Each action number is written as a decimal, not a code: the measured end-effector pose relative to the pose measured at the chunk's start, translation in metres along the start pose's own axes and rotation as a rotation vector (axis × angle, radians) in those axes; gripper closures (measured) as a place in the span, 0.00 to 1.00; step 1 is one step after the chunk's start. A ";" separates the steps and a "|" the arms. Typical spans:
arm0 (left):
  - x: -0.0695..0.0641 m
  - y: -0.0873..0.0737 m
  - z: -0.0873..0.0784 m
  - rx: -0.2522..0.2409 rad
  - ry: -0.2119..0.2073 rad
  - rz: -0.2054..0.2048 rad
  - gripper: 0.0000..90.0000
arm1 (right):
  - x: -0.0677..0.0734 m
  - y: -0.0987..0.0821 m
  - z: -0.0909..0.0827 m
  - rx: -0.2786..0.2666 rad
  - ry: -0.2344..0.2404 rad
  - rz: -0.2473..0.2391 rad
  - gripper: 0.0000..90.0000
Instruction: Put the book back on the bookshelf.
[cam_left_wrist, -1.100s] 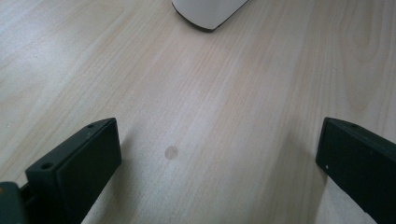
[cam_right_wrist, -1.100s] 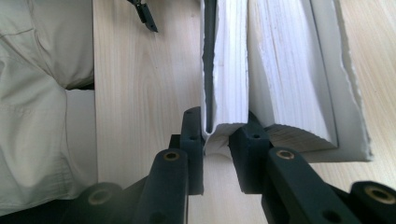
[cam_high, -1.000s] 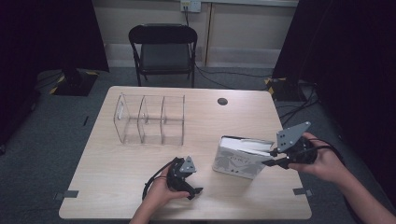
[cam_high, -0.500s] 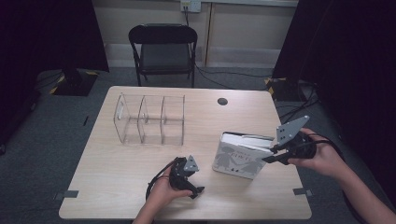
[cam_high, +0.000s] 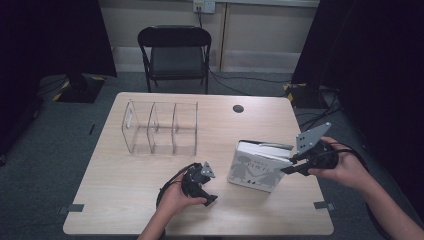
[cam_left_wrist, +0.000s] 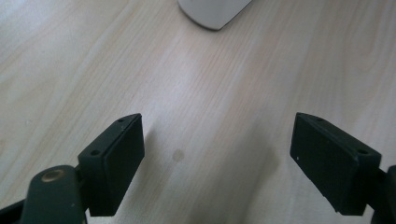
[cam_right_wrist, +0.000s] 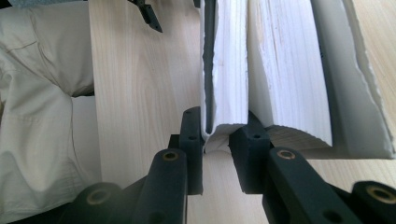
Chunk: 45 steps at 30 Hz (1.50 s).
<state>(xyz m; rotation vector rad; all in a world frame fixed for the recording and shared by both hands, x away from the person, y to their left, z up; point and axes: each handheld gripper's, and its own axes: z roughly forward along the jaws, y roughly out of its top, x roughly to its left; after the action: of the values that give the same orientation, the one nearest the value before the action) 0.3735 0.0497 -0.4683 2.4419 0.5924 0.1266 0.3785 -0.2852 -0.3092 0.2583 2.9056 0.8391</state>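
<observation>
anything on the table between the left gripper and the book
No, just bare table. The high view shows clear wood between the left gripper and the book; the left gripper view agrees.

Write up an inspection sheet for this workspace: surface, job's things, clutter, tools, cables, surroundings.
Surface: light wooden table, with a round dark hole near the far edge.
Job's things: white book raised on edge, cover facing the person; clear three-slot organizer upright at far left.
Clutter: nothing seen.
Tools: right tool shut on a section of the book's pages with the front cover; left tool open, over bare wood, holding nothing.
Cables: a black cable loops from the left tool; more cables on the floor at right.
Surroundings: folding chair beyond the table, dark curtains on both sides.
</observation>
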 end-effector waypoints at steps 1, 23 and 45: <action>0.000 0.006 -0.005 -0.012 -0.004 -0.003 0.18 | -0.001 0.000 0.000 -0.002 0.001 0.002 0.84; -0.001 0.065 -0.036 -0.019 -0.071 0.054 0.34 | -0.003 0.000 0.001 -0.001 -0.003 0.010 0.84; -0.001 0.113 -0.050 -0.052 -0.074 0.143 0.39 | -0.005 -0.002 0.003 -0.007 0.010 0.018 0.83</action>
<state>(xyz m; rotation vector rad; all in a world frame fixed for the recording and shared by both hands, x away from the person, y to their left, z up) 0.4048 -0.0039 -0.3615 2.4260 0.3773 0.1081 0.3835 -0.2867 -0.3123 0.2805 2.9132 0.8552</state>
